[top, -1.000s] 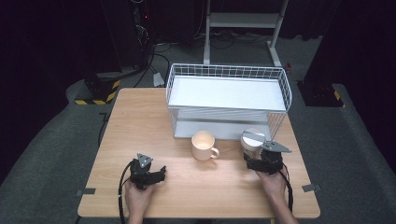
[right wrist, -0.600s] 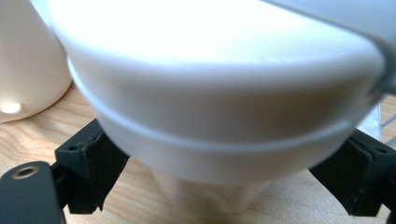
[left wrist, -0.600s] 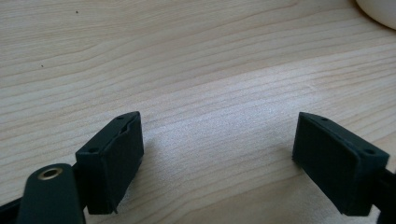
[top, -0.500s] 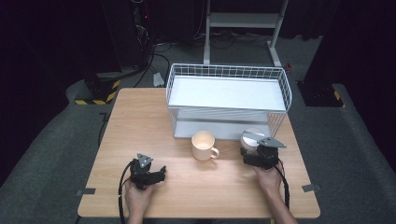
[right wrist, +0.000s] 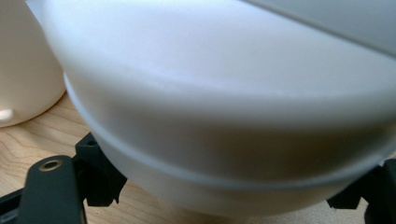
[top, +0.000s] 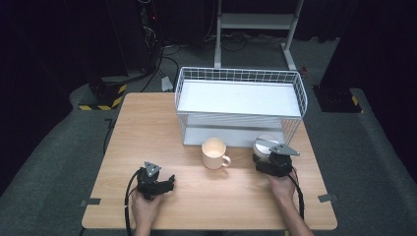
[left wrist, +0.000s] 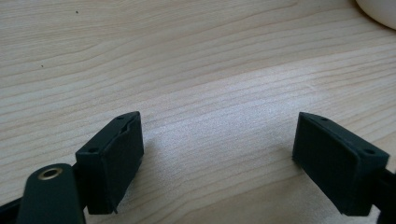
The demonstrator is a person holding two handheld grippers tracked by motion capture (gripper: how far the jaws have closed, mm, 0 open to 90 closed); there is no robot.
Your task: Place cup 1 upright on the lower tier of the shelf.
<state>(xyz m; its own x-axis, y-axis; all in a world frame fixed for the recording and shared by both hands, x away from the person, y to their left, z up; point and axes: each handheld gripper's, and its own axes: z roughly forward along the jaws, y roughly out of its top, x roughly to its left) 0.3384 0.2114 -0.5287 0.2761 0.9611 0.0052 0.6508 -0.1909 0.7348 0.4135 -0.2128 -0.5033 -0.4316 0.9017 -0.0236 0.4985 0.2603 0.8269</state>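
**Right gripper closes around white cup**

The right gripper (top: 269,158) reaches forward from the table's (top: 147,128) 5 o'clock edge; its jaws have just been closing, flanking the white cup (right wrist: 224,116), contact unclear. The left gripper (top: 164,183) rests at 7 o'clock, jaws released. A cream mug (top: 214,153) stands beside the cup, before a white wire basket (top: 241,78). Dark room beyond.

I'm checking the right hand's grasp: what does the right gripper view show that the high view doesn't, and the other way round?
Right gripper view alone: the white cup's wall up close, its base between the black jaws, which have just been closing.
High view alone: the wire basket, the left gripper with open jaws, and the whole table.
Both: the white cup, the cream mug beside it, the right gripper.
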